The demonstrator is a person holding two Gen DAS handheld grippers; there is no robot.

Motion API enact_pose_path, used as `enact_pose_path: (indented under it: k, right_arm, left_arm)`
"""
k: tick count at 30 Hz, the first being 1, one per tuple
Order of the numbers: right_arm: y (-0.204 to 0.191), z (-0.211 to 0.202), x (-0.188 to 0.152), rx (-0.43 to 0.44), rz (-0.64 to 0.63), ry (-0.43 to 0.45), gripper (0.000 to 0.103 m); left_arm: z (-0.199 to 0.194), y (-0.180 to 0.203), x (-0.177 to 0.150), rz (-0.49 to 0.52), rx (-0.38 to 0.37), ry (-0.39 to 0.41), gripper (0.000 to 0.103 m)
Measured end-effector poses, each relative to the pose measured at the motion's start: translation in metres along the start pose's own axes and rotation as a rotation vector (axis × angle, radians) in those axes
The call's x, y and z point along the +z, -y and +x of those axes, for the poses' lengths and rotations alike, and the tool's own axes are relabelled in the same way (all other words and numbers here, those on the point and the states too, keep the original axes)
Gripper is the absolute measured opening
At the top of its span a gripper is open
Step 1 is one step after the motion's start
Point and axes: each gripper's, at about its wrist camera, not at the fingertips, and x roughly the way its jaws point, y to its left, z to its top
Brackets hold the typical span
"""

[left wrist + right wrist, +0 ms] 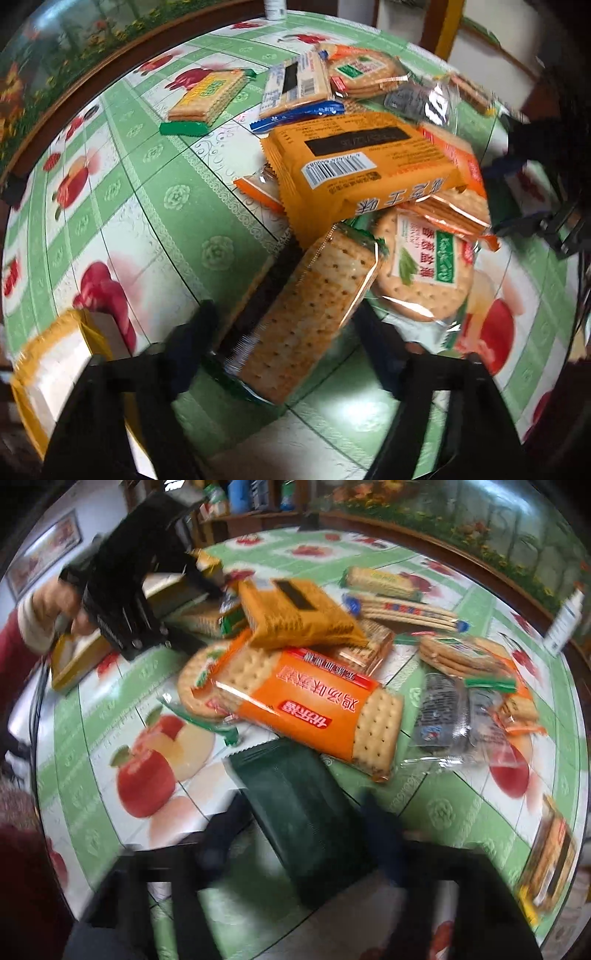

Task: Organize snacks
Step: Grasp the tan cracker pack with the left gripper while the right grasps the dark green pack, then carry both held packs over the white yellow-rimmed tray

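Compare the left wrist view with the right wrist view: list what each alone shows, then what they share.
Left wrist only: the left gripper around a clear-wrapped square cracker pack.
Right wrist only: the right gripper around a dark green packet, and a person's hand holding the other gripper.
Both: the yellow-orange packet topping the snack pile on the fruit-print tablecloth.

A round desk (155, 206) wears a glossy green-checked cloth printed with red apples. Behind it runs a dark wooden rail (443, 541) under a flowered wall panel (491, 520); shelves (255, 502) stand beyond.
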Motion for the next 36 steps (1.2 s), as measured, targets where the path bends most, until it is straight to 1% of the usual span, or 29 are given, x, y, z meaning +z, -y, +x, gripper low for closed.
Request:
enact_pose_path:
  k: [3, 4, 8, 10, 15, 20, 25, 29, 33, 36]
  right_arm:
    - [-0.003, -0.003, -0.004, -0.022, 0.019, 0.011, 0.050]
    - [-0.004, -0.003, -0.005, -0.026, 0.029, 0.015, 0.050]
    - [-0.015, -0.011, -0.015, -0.044, 0.068, 0.033, 0.049]
    - [-0.021, -0.015, -0.022, -0.041, 0.091, 0.049, 0.049]
    - [-0.031, -0.029, -0.031, -0.022, 0.144, 0.113, 0.049]
    - [-0.038, -0.049, -0.034, -0.018, 0.182, 0.185, 0.049]
    - [-0.053, -0.058, -0.025, -0.015, 0.168, 0.229, 0.049]
    - [-0.069, -0.062, -0.011, 0.005, 0.136, 0.259, 0.049]
    - [-0.089, -0.064, 0.008, 0.035, 0.092, 0.282, 0.049]
    - [-0.106, -0.060, 0.029, 0.077, 0.064, 0.302, 0.049]
  left_arm:
    - [-0.005, 0.007, -0.007, -0.033, 0.031, 0.014, 0.058]
    - [-0.007, 0.010, -0.011, -0.041, 0.034, 0.022, 0.053]
    - [-0.018, 0.028, -0.028, -0.073, 0.071, 0.055, 0.051]
    - [-0.023, 0.030, -0.032, -0.101, 0.056, 0.086, 0.051]
    - [-0.049, 0.032, -0.052, -0.222, 0.026, 0.187, 0.049]
    - [-0.070, 0.027, -0.074, -0.350, 0.014, 0.267, 0.043]
    - [-0.080, 0.016, -0.091, -0.439, 0.038, 0.319, 0.042]
    - [-0.095, 0.012, -0.104, -0.471, 0.068, 0.364, 0.042]
    - [-0.121, 0.007, -0.121, -0.502, 0.131, 0.413, 0.042]
    - [-0.144, -0.007, -0.143, -0.561, 0.194, 0.447, 0.042]
